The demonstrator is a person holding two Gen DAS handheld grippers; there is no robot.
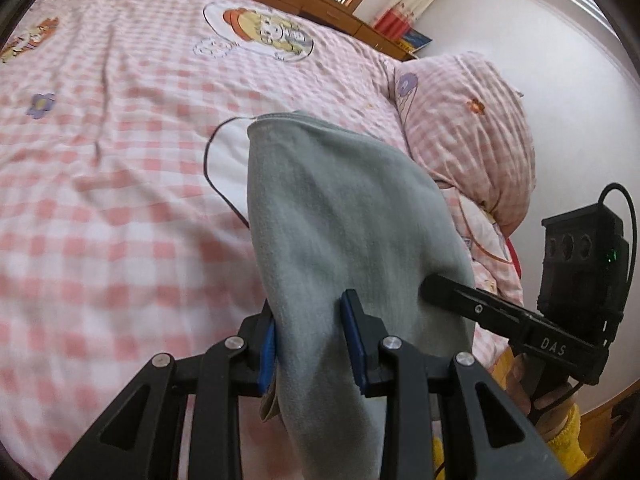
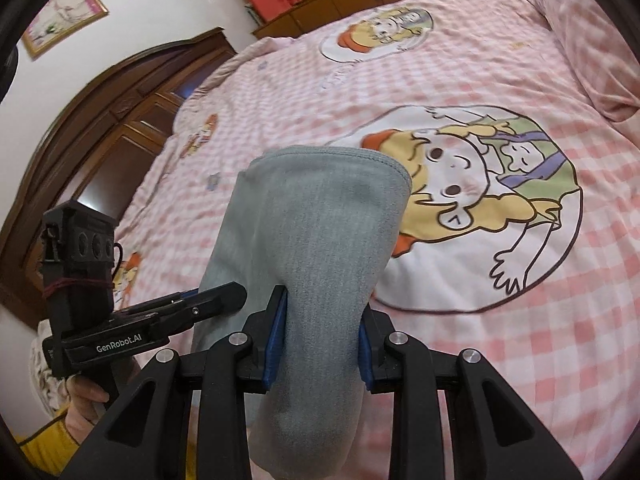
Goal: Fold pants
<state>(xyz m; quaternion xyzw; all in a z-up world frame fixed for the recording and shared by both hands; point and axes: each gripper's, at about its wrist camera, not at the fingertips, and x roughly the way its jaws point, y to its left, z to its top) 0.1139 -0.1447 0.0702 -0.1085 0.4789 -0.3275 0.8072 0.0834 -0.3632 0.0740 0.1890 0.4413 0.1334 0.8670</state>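
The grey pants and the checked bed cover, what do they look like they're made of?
Grey pants: soft, matte knit, probably cotton jersey or fleece; fine fuzzy surface, stitched hem, limp drape from the gripper. Checked bed cover: thin woven fabric, likely printed cotton; flat pink-and-white checks, cartoon print, shallow wrinkles, no sheen.

White letters "DAS" show on the black body of the right gripper (image 1: 430, 286), seen from the left wrist camera; over in the right wrist view, "GenRobot.AI" reads in white on the black body of the left gripper (image 2: 236, 294); no other text is legible
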